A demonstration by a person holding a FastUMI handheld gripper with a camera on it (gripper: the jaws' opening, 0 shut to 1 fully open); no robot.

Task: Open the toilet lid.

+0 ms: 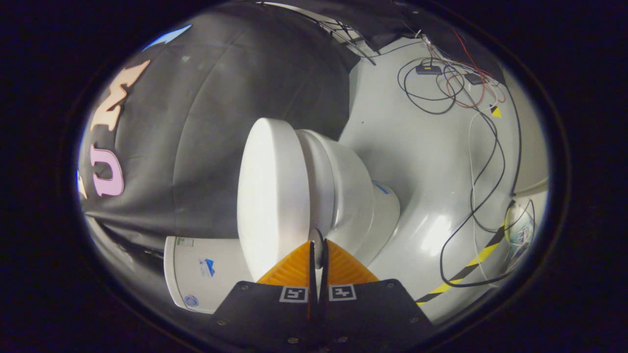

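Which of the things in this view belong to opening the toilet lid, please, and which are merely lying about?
For the job:
- toilet lid, its front edge pinched between the tool's fingers
- toilet bowl beneath the lid
- cistern behind it
- tool, shut on the lid's edge

Lying about:
- loose cables across the floor
- small black boxes among the wires
- striped floor tape

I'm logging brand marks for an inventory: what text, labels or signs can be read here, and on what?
Stickers on the tank: too small to read.
Mark on the toilet base: blurred.
Square markers on the gripper, shut on the toilet lid edge: patterns, no words.
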